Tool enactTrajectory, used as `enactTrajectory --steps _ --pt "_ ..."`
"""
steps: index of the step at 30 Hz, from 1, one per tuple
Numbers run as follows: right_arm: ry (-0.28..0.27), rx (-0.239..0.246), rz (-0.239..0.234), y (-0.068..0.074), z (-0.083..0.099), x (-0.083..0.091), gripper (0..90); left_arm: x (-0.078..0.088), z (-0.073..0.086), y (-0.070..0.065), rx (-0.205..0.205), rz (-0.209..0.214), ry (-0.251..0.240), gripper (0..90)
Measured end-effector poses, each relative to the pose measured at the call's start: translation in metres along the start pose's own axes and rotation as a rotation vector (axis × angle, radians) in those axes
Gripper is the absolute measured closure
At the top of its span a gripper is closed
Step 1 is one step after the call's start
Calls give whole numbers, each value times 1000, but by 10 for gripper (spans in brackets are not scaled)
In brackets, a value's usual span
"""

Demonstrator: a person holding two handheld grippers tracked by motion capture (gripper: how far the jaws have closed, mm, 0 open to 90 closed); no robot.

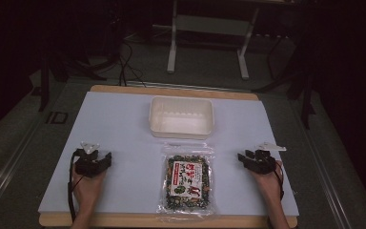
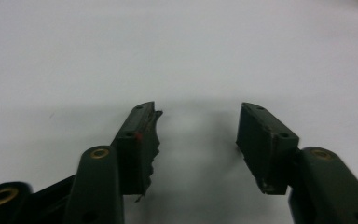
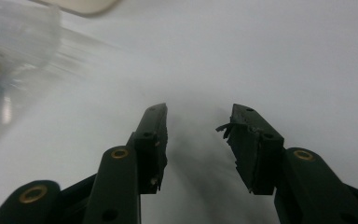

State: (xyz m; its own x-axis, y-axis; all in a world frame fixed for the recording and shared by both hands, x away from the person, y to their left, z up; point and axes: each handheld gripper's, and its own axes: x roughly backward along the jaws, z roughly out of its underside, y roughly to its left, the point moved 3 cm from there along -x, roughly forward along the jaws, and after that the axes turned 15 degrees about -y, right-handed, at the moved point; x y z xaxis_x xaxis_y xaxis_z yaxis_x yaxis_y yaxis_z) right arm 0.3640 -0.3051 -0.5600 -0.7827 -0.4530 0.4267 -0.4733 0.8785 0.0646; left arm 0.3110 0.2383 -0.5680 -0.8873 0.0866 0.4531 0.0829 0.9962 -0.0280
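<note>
Grippers parked, packet waiting

Packet [image 1: 188, 180] of mixed snacks lies flat at the worktop's [image 1: 119, 124] near edge, just short of the empty white tray [image 1: 181, 117]. Left gripper [image 1: 93, 161] and right gripper [image 1: 256, 160] rest either side, both with jaws spread and holding nothing. Risk, I'd judge: the glossy film (slack at the margins) could slip or crumple if pinched at an edge. Label print is red and white, too small to read.
</note>
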Motion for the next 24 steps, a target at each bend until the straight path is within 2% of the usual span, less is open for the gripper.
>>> enactTrajectory --steps 3,8,9,12,18,24 --pt "-6 -14 -21 2 -1 -1 549 0 -1 1 -6 9 -13 485" --pt "-11 6 -54 10 -4 -2 538 0 -1 2 -4 22 -28 486" --pt "-28 2 -89 15 -11 -2 533 -1 -1 2 -11 22 -30 487" --pt "-43 -3 -130 20 -18 -4 532 -2 0 2 -5 22 -23 487" --pt "-16 42 -196 35 -28 -19 513 -2 0 2 -1 39 -8 487" --pt "-15 34 -254 47 -39 -33 467 -2 1 2 8 42 -5 478"
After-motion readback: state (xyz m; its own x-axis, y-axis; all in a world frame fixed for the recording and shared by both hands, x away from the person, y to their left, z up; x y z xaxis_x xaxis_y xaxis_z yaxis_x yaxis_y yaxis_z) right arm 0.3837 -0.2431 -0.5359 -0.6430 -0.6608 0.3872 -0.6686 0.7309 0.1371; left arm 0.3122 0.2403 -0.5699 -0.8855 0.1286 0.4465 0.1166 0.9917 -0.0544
